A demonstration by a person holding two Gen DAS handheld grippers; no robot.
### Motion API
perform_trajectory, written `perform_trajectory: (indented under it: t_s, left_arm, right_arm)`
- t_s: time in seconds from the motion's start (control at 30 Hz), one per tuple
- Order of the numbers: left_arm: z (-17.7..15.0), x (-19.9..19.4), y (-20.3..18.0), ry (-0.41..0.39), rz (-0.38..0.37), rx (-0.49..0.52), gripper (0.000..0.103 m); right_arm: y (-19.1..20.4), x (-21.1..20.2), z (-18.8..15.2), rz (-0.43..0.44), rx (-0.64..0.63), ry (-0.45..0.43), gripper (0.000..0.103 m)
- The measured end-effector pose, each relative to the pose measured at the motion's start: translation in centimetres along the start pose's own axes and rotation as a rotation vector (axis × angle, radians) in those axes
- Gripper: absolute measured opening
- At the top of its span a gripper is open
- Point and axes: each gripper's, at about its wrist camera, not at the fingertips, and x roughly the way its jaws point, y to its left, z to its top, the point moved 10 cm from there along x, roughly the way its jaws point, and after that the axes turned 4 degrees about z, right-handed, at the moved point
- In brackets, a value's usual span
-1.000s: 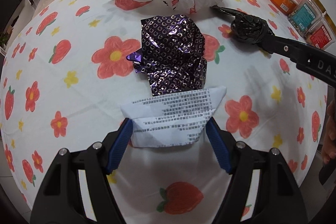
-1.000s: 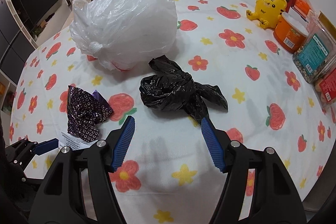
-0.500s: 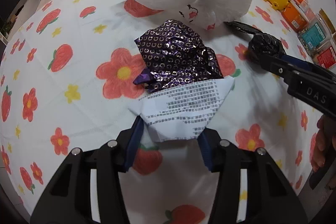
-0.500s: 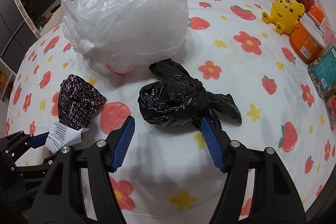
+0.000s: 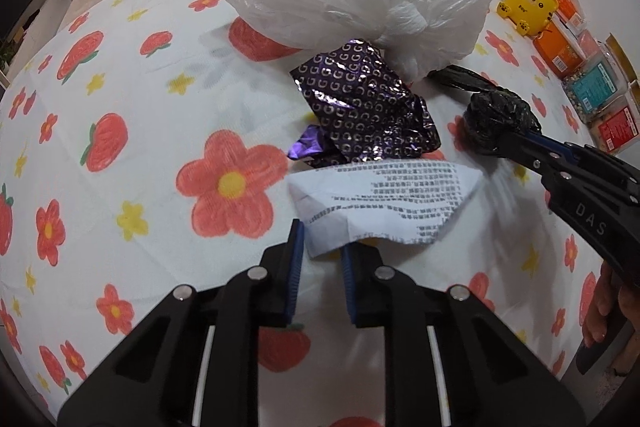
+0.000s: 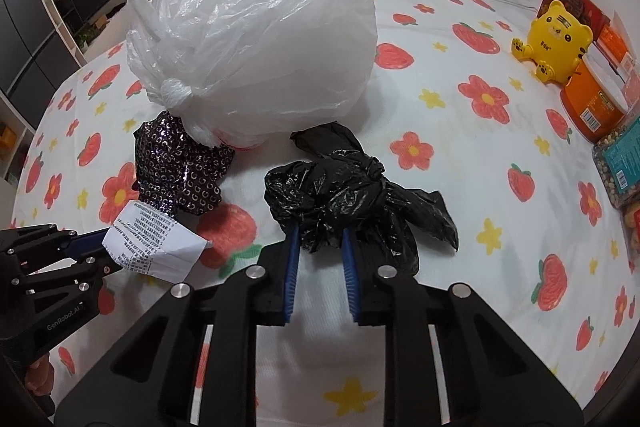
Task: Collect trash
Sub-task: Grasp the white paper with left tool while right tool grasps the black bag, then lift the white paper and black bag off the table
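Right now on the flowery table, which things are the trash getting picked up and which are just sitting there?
Trash for the job:
- white printed paper, in the closing left tongs
- black bag, in the closing right tongs
- purple foil wrapper
- tied white bag

Just lying about:
- yellow tiger toy
- orange tub
- snack boxes

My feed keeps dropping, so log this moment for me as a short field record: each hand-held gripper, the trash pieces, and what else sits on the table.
left hand-held gripper: jaws closing on the white printed paper
right hand-held gripper: jaws closing on the black plastic bag
purple foil wrapper: on the tablecloth, touching the paper's far edge
white knotted bag: on the table behind the wrapper and black bag, untouched
table edge, right: yellow tiger figure, orange tub, snack boxes
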Motion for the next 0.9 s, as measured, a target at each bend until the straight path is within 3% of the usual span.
perform_trajectory:
  t_s: [0.1,0.17,0.53,0.9]
  left_arm:
    - [0.2,0.2,-0.4,0.002,-0.012,0.010,0.003]
    - [0.3,0.2,-0.8,-0.002,-0.031,0.012,0.001]
    - [0.3,-1.0,-1.1,-0.012,-0.063,0.000,0.001]
    - [-1.6,-5.6,0.2,-0.062,-0.028,-0.047,0.001]
  right_arm:
    - [0.1,-0.1,-0.1,0.007,0.005,0.001,0.014]
    - [0.2,-0.3,-0.2,0.010,0.008,-0.001,0.013]
    - [1.0,-3.4,-0.4,0.036,0.013,-0.040,0.013]
    - [3.0,-8.4,-2.9,0.073,-0.025,-0.072,0.013]
